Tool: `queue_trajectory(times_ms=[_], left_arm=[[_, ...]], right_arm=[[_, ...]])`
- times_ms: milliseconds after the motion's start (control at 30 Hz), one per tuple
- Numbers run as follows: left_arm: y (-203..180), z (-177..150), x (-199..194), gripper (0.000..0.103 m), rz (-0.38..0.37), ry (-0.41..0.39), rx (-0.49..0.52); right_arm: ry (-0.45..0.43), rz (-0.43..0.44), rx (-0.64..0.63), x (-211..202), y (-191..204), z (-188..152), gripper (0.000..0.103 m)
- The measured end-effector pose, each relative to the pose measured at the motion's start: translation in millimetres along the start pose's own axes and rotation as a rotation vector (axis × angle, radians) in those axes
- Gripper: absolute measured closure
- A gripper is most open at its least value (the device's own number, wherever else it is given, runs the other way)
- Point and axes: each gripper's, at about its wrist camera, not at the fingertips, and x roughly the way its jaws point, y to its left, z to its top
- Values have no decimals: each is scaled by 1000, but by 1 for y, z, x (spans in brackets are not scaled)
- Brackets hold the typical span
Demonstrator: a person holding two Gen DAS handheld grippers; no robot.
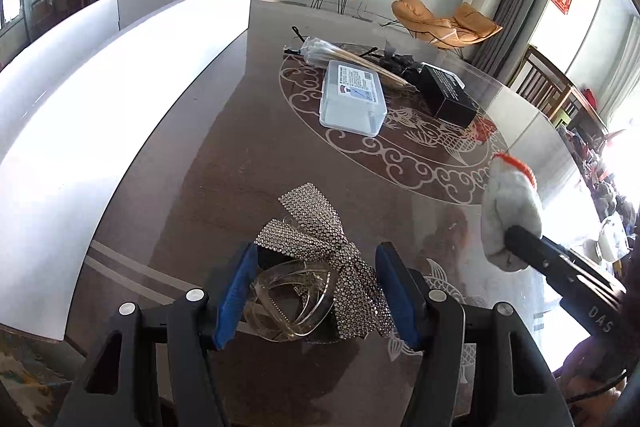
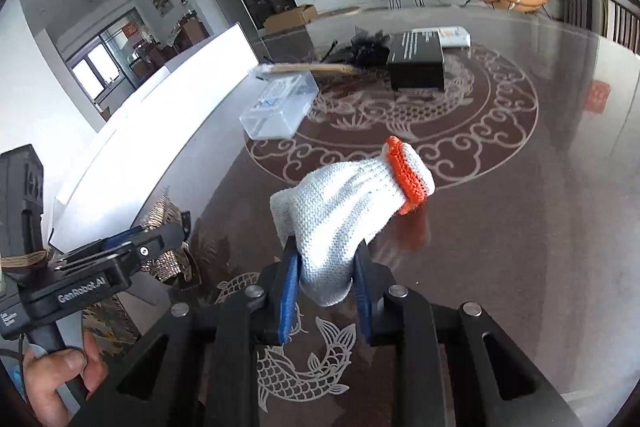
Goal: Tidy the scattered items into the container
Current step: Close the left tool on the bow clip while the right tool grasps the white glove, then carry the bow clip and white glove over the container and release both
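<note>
Both hands are loaded at once here! The left tongs (image 1: 314,291) are clenched on a clear plastic hair claw with a rhinestone-studded silver bow (image 1: 320,247), blue pads pressing on either side, the piece apparently raised just off the dark glass-topped worktop (image 1: 224,163). Over on the right, the right tongs (image 2: 326,283) are squeezed tight on a white knitted work glove with an orange cuff (image 2: 352,211), held clear above the fish pattern, cuff pointing to the far side. The white open-topped container (image 1: 120,75) runs along the left edge of the worktop, and its inside cannot be seen, so what has already gone in is anyone's guess. Plenty is left out, though: at the far middle lie a clear plastic lidded box with a label (image 1: 354,99), a black rectangular carton (image 1: 450,95), a packet of long wooden sticks (image 1: 348,57) and a dark tangle of something behind them. My read: early going, two items lifted, neither delivered, and at least four more waiting.
</note>
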Motion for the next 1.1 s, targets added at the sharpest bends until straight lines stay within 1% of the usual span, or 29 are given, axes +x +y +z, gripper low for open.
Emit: queue_trajectory(times_ms=[33, 100, 133, 233, 300, 367, 400, 467, 533, 600, 633, 667, 700, 733, 800, 867, 967, 1067, 1100], left_arm=[[-1, 1, -1, 45, -8, 0, 0], [-1, 5, -5, 51, -32, 3, -7], [0, 9, -11, 52, -50, 0, -14], [13, 30, -38, 54, -72, -54, -33], [30, 49, -56, 54, -75, -94, -59], [52, 70, -72, 54, -59, -132, -79], [61, 79, -78, 54, -45, -139, -75], [73, 89, -82, 54, -48, -107, -52], [74, 84, -85, 54, -50, -72, -18], [64, 66, -85, 51, -27, -52, 20], [56, 53, -80, 47, -22, -29, 25], [49, 42, -73, 35, -22, -4, 21], [40, 30, -64, 26, -22, 14, 16], [32, 21, -56, 26, -13, 22, 16], [15, 9, -37, 26, 30, 51, 12], [2, 2, -28, 26, 73, 48, 2], [-7, -1, -23, 26, 125, 27, -8], [-19, -1, -13, 25, 166, 41, 7], [-23, -1, -9, 22, 189, 44, 16]], right_arm=[[-14, 3, -27, -6, 3, 2, 78], [12, -10, -86, -6, 10, 5, 78], [19, -14, -95, -5, 11, 4, 78], [17, 22, -109, -5, 22, 12, 78], [1, 58, -161, -6, 42, 30, 78], [-31, 91, -222, -8, 67, 52, 78], [-46, 110, -242, -10, 78, 64, 78], [-88, 134, -260, -16, 94, 90, 78], [-132, 151, -250, -25, 100, 107, 78], [-159, 150, -239, -34, 99, 112, 78], [-167, 147, -230, -39, 96, 110, 77], [-169, 146, -220, -42, 92, 106, 77], [-165, 144, -210, -45, 88, 101, 77], [-158, 139, -203, -46, 84, 93, 77], [-140, 133, -197, -45, 78, 79, 77], [-123, 135, -182, -44, 69, 67, 77], [-116, 144, -153, -47, 56, 54, 77], [-132, 154, -136, -52, 46, 44, 77], [-138, 158, -129, -54, 43, 42, 77]])
